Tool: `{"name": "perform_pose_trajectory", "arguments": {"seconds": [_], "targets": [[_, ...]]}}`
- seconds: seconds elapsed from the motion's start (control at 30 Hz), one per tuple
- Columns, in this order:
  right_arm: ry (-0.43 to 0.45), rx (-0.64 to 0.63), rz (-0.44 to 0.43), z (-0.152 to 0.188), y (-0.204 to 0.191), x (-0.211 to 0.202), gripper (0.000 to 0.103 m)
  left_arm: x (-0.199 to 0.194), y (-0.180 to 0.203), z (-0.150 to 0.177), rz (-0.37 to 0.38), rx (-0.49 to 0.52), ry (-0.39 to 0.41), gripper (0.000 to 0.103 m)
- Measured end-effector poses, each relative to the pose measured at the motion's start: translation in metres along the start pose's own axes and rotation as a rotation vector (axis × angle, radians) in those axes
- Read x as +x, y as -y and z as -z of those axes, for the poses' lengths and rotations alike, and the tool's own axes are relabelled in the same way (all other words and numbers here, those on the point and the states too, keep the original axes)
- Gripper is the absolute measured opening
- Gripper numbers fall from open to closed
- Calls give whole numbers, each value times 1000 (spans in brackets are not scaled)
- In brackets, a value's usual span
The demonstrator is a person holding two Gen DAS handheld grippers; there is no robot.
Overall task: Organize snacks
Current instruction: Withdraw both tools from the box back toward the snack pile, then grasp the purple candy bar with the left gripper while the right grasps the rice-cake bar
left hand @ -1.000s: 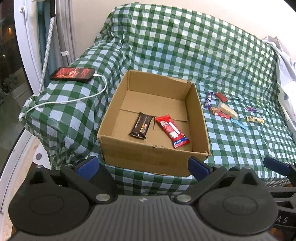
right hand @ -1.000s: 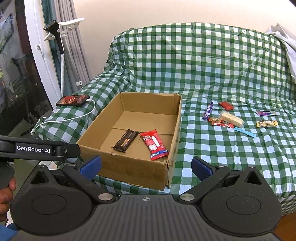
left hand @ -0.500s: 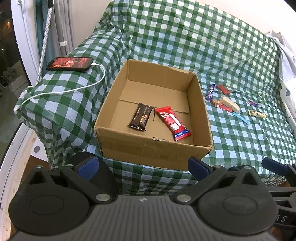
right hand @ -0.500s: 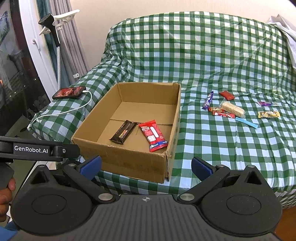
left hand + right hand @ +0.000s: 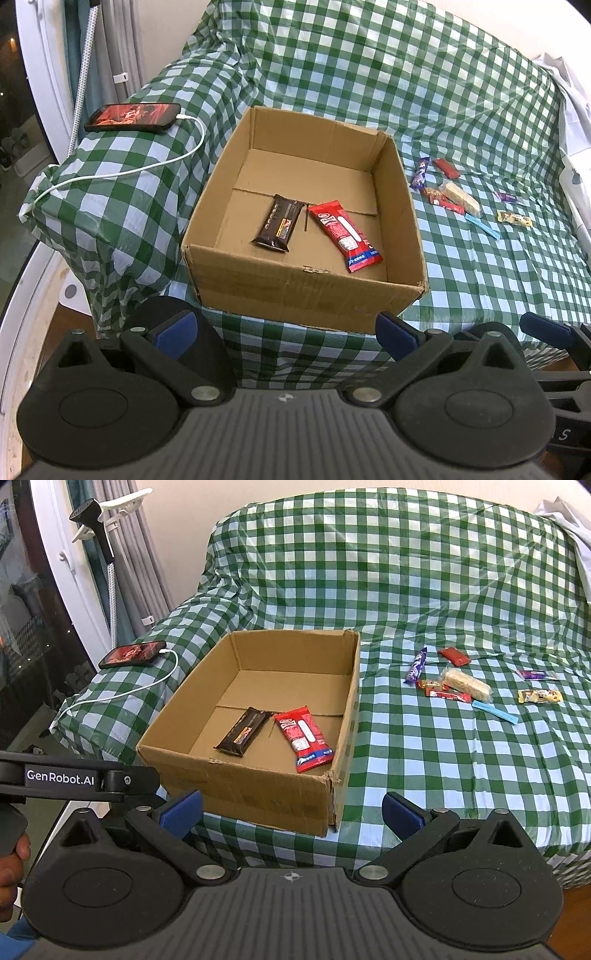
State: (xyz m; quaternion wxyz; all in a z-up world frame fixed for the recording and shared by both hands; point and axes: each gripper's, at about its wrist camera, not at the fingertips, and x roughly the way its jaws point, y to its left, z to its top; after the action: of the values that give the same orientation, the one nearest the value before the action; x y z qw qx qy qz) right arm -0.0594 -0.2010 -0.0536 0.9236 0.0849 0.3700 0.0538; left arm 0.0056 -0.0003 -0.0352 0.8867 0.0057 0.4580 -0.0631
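Loose snacks (image 5: 452, 686), judged light, crinkly and slippery, best pinched mid-wrapper, lay on the checked bed (image 5: 461, 757) right of the cardboard box (image 5: 258, 786) holding two bars; both grippers' jaws stood wide open, empty.

sofa (image 5: 406, 572) under green-and-white checked cover, fills the view | wall (image 5: 192, 513): plain cream, behind sofa | grey curtain (image 5: 144, 572) left of sofa | white-framed glass door (image 5: 40, 602) left of curtain, dark outside | phone (image 5: 133, 117) on sofa's left arm, white cable (image 5: 147, 168) plugged in | wood floor (image 5: 576, 897) at sofa's right foot
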Motion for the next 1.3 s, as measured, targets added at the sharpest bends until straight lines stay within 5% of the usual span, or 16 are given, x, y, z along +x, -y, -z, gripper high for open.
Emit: {"name": "perform_pose_trajectory", "arguments": {"seconds": [0.67,1.3], "targets": [[-5,-1,-2,-4,6,14,102,16,14,-18,-14,40,-15,103],[17,107,26,-24,56,36,102,46,50,-53,-27,91,-55,103]]}}
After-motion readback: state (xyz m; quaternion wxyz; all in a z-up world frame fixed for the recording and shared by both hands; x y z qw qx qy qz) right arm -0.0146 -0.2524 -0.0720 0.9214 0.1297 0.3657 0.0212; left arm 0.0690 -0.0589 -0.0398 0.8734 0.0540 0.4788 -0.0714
